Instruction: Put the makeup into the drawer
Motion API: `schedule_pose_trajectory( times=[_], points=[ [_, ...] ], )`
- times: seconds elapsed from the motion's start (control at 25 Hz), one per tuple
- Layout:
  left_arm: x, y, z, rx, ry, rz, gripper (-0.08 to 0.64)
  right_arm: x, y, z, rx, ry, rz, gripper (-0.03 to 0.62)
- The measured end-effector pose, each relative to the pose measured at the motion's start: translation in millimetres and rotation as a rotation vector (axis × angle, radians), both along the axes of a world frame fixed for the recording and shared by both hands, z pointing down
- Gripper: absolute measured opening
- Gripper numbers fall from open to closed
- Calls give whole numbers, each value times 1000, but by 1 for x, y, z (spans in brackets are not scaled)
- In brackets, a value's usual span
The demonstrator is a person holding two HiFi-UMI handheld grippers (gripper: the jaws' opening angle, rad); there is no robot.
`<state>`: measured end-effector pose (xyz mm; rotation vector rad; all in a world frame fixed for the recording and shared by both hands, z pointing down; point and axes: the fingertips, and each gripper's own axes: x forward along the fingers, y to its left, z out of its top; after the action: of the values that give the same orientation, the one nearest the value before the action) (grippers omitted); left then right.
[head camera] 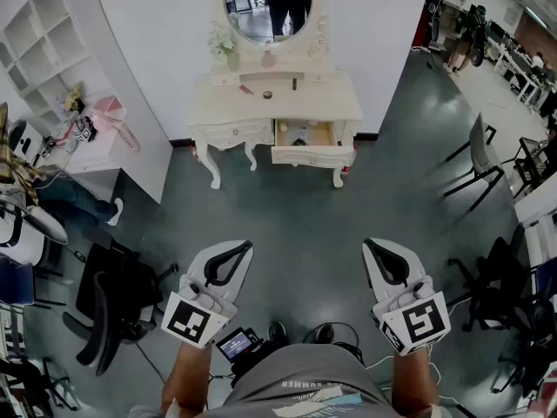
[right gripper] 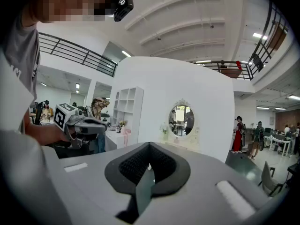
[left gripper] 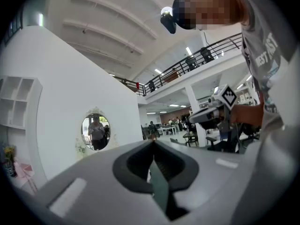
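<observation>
A cream dressing table (head camera: 339, 103) with an oval mirror (head camera: 268, 5) stands far ahead against the white wall. Its right drawer (head camera: 312, 153) is pulled open, with small items lying inside. A few small makeup items (head camera: 267, 95) rest on the tabletop. My left gripper (head camera: 244, 247) and right gripper (head camera: 369, 245) hover side by side over the floor, well short of the table. Both have their jaws shut with nothing between them. In the left gripper view the left gripper's tips (left gripper: 153, 143) meet below the distant mirror (left gripper: 95, 132). The right gripper view shows the right gripper's tips (right gripper: 149, 146) meeting likewise.
A black office chair (head camera: 113, 299) stands close on the left, and a grey chair (head camera: 480, 159) and more black chairs (head camera: 513, 294) on the right. A white shelf unit (head camera: 39, 29) and a cluttered desk (head camera: 91, 133) are at the left. The floor is dark grey.
</observation>
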<state>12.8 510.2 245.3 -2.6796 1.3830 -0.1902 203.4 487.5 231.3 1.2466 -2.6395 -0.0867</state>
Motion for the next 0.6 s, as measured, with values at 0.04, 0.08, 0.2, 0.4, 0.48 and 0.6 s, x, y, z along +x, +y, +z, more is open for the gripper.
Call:
schedule_pose_trajectory(
  times=[0.04, 0.08, 0.2, 0.4, 0.48, 0.6],
  points=[
    [-2, -1, 0, 2, 0, 1, 3, -2, -1, 0, -1, 1, 1, 0],
    [-4, -2, -1, 3, 0, 2, 3, -4, -2, 0, -2, 2, 1, 0],
    [-11, -4, -1, 3, 2, 5, 3, -11, -4, -1, 0, 2, 3, 0],
    [-26, -6, 1, 0, 1, 9, 3, -25, -6, 0, 1, 5, 10, 0],
    [-33, -8, 2, 0, 1, 10, 3, -31, -7, 1, -2, 4, 12, 0],
    [-44, -11, 4, -1, 3, 12, 3, -42, -10, 2, -8, -16, 10, 0]
  ],
)
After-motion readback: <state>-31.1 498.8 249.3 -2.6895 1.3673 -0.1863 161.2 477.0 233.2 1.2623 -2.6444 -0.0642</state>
